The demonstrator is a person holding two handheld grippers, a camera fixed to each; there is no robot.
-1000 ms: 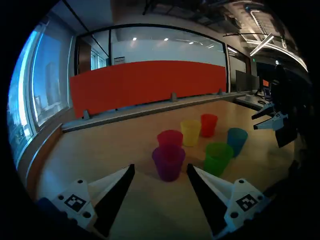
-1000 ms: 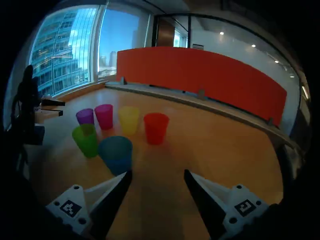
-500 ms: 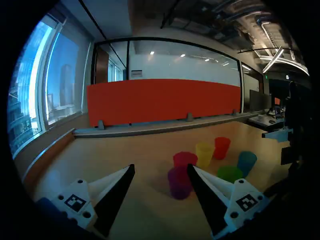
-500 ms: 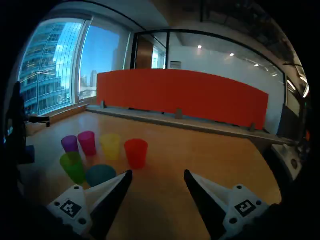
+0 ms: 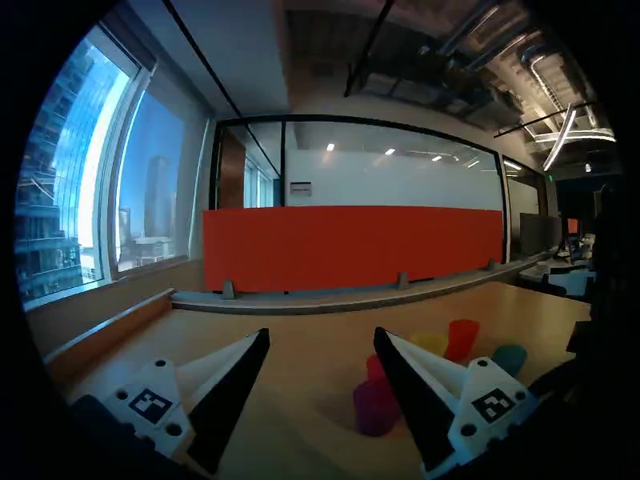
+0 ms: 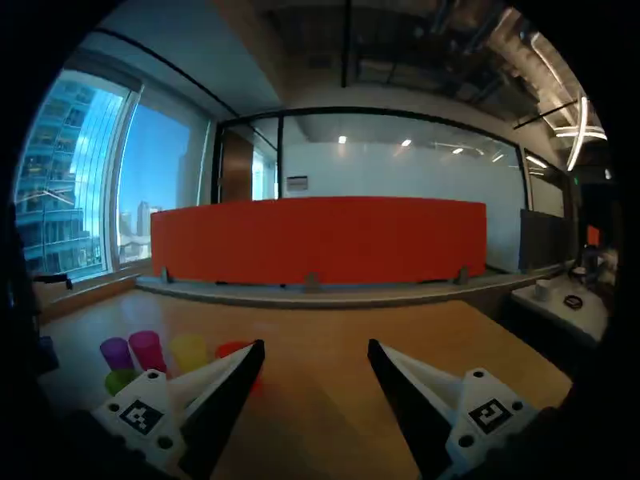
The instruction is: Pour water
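Left gripper pose: the left gripper (image 5: 320,336) is held about level above the light wooden table (image 5: 320,352), aimed across it at the long orange partition panel (image 5: 352,248).
Left gripper tongs: spread wide, nothing between them.
Right gripper pose: the right gripper (image 6: 316,348) is also about level and faces the same partition panel (image 6: 320,240) over the table (image 6: 344,360).
Right gripper tongs: spread wide, holding nothing.
Cups, left gripper view: a purple translucent plastic cup (image 5: 372,406) stands low and just inside the right finger, with a magenta plastic cup (image 5: 374,366) close behind it. Farther off are a yellow plastic cup (image 5: 432,342), a red plastic cup (image 5: 462,338) and a teal plastic cup (image 5: 509,358), partly behind that finger.
Cups, right gripper view: the purple cup (image 6: 116,352), magenta cup (image 6: 146,349), yellow cup (image 6: 190,350) and red cup (image 6: 232,350) form a row at lower left. A green plastic cup (image 6: 120,380) sits nearer, partly behind the left finger.
Cup orientation: all upright, long axis vertical, mouths up.
Contents: cannot tell.
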